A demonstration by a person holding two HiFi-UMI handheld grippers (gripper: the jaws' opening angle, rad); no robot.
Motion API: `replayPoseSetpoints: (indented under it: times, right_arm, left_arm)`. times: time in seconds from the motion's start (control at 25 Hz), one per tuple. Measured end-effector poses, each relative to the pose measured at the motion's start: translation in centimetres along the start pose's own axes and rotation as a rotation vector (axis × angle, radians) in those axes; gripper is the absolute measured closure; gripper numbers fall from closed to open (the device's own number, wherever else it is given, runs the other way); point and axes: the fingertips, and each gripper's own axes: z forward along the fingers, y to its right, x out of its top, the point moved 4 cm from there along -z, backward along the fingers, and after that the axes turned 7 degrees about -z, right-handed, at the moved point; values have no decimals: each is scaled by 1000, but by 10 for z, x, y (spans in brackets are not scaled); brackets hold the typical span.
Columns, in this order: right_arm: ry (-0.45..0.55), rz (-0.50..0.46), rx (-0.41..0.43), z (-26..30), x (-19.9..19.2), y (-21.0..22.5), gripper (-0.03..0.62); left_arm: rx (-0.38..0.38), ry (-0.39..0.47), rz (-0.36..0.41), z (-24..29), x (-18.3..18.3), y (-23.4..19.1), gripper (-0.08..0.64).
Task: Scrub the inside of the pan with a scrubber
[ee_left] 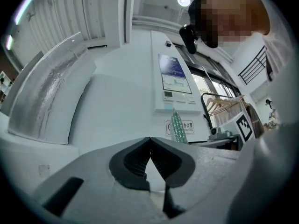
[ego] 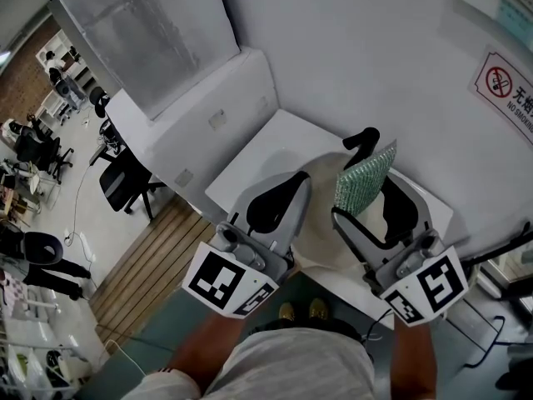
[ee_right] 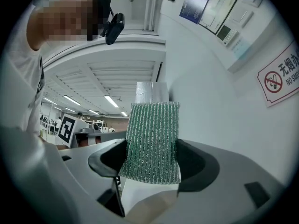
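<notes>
The right gripper [ee_right: 152,158] has its jaws pressed on the lower part of the green scrubber [ee_right: 153,141], which stands upright with its top above the tips, probably so the free end can meet the pan first. The left gripper [ee_left: 149,143] is fully closed with nothing between its jaws. It looks idle, perhaps waiting to steady the pan.

Both grippers are raised side by side and aimed at the far wall rather than down, so scrubbing does not appear to have begun.

Only the head view shows what lies below. Under and between the two grippers, a pale round shape [ego: 321,238] with a black handle [ego: 361,139] at its far side rests on the white table [ego: 250,173]. I take it for the pan, though it is mostly covered. Neither gripper view shows it. The right gripper view alone makes the hold on the scrubber clear, and it also shows a no-smoking sign [ee_right: 279,80] on the wall.
</notes>
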Motion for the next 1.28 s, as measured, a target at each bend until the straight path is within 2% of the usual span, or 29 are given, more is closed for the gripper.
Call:
replayPoseSetpoints:
  times: [1.28]
  right_arm:
    - [-14,-46,-6,2,-4,-11,253]
  left_arm:
    - [-40,-13,-9,-1,-7,2,545]
